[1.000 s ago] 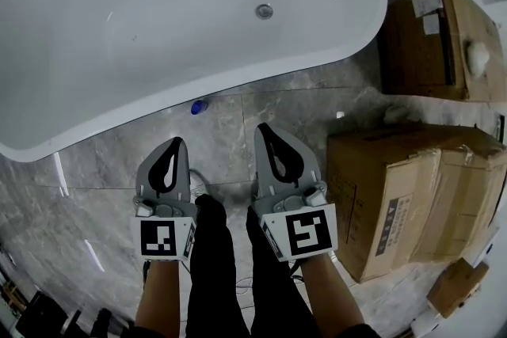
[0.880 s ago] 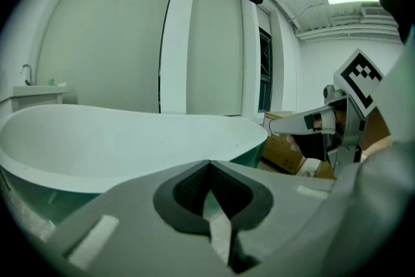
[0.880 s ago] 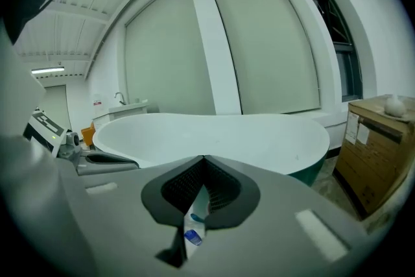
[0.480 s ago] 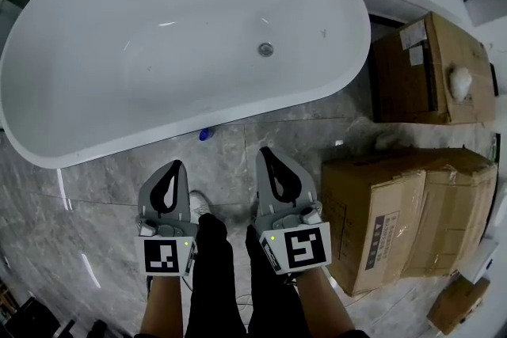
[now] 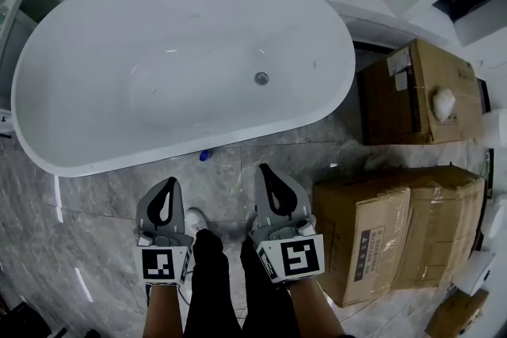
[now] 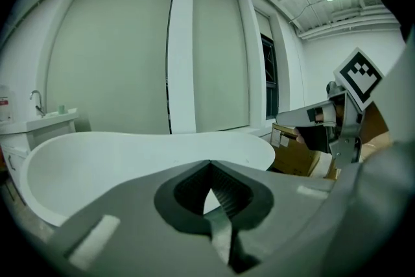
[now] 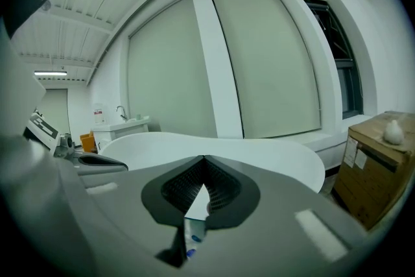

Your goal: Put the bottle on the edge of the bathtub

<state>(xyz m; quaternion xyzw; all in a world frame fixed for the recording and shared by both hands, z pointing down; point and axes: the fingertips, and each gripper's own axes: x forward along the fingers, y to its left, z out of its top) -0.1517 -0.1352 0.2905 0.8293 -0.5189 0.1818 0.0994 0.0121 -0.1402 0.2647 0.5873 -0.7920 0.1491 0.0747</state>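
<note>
Only the blue cap of the bottle (image 5: 205, 156) shows in the head view, on the grey floor just under the near rim of the white bathtub (image 5: 301, 119). In the right gripper view a slice of the bottle (image 7: 192, 237) appears low in the gap between the jaws, with the tub (image 7: 259, 152) behind. My left gripper (image 5: 169, 180) and right gripper (image 5: 263, 168) are held side by side above the floor, short of the tub, both shut and empty. The bottle lies ahead of and between them. The left gripper view shows the closed tips (image 6: 209, 164) before the tub (image 6: 130, 152).
Large cardboard boxes (image 5: 396, 225) stand right of my right gripper, another box (image 5: 416, 91) beyond them by the tub's end. The person's dark trouser legs (image 5: 214, 273) and a white shoe (image 5: 194, 219) are below the grippers. A basin counter (image 7: 126, 123) stands at the far left.
The head view has pulled back and up, so the whole tub now shows. Both grippers sit slightly lower in the frame, still shut. The bottle has not moved.
</note>
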